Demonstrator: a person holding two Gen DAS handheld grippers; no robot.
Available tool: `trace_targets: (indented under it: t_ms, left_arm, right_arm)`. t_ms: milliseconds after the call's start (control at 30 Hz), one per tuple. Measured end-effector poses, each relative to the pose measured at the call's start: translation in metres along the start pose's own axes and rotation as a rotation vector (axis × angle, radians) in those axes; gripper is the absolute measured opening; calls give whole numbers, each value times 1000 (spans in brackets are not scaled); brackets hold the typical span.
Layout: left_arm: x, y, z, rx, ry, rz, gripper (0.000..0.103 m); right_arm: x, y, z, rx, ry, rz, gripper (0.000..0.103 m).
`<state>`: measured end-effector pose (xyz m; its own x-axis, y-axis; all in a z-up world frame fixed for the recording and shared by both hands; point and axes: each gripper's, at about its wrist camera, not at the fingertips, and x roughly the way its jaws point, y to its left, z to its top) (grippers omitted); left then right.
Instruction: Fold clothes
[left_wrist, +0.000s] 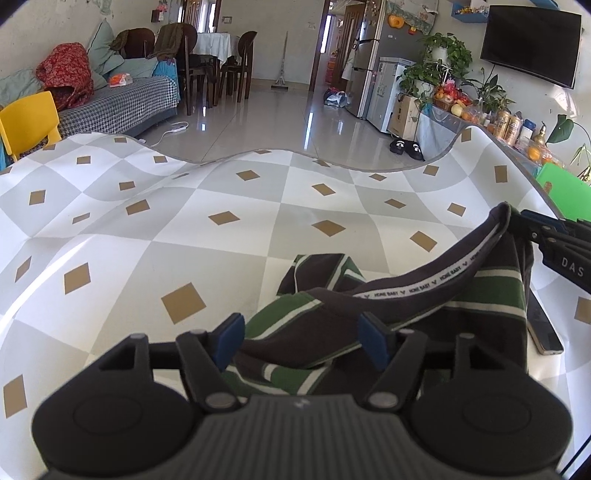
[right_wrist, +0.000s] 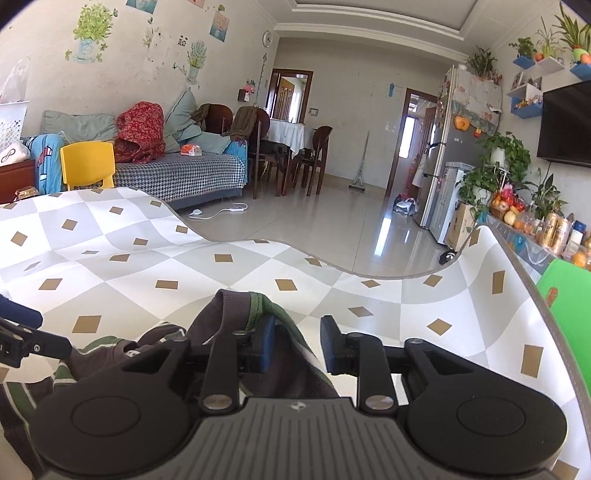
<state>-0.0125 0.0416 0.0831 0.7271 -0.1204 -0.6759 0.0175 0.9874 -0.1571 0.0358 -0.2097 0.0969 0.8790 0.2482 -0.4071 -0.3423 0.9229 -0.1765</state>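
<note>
Fingers on the left gripper were spread apart, blue pads on either side of the shirt but not pressing it, so the cloth just sat between them, draped loose. My guess is that was a let-go after laying the shirt down, since the striped body was already slumped on the surface right in front of that gripper. Over on the right gripper the fingers were parted too, with a clear gap between the pads; a bunched hump of the collar end was leaning on the left pad but nothing squeezed it from the other side. In the left wrist view you could see that same right gripper up at the far right edge with the neckband hanging off it like a washing line, which probably explains why the collar stood up in an arc instead of lying flat. The shirt itself was a green, white and dark striped thing, crumpled near the close edge of the checked surface, not folded yet as far as I could tell. A phone-ish slab lay just beside it on the right.
</note>
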Motion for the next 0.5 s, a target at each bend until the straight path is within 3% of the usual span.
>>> trace_targets:
  t_ms: [67,300,500]
  left_arm:
    - [7,2,-4,-23,21,-8,76]
    - [23,-1,-14,-47,76,-42,80]
    - [32,-4,-18,-70,91,-60,90]
  right_arm:
    - [-1,-8,-3,32,16,1,30]
    - [-5,-29,-14,132,71,25,34]
    - [-5,-33,-24,183,128,93,37]
